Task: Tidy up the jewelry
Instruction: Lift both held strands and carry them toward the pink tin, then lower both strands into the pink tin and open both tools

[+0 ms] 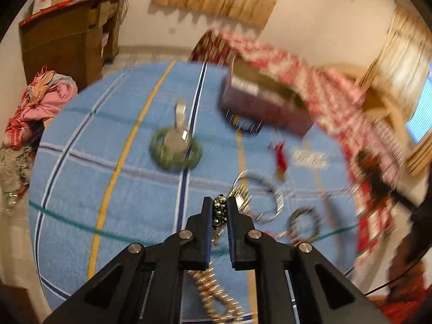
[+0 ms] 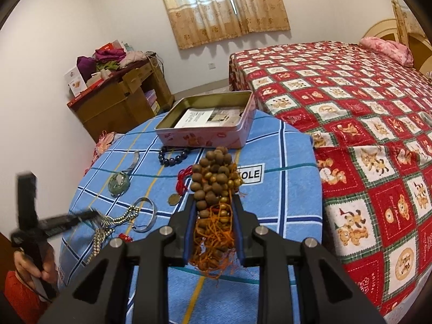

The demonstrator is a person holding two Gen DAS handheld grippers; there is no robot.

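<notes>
left gripper [image 1: 219,210] is pinched nearly shut on a silver bead chain [image 1: 219,208]; right gripper [image 2: 214,216] is clamped on a bunch of brown wooden beads [image 2: 214,178] w/ orange cord, held above the blue cloth [image 2: 283,202]. pink tin [image 2: 208,124] holds only paper, so prob. early: dark bead bracelet [image 2: 174,156], silver bangle [image 2: 147,214], watch [image 2: 120,182] not yet sorted.

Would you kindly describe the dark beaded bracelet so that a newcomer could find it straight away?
Start at the round table under the blue striped cloth, then find the open pink tin at its far edge. The dark beaded bracelet lies on the cloth just in front of the tin's near left corner. Unlike the silver bangle nearer the camera, it is a ring of glossy navy-black round beads.
</notes>
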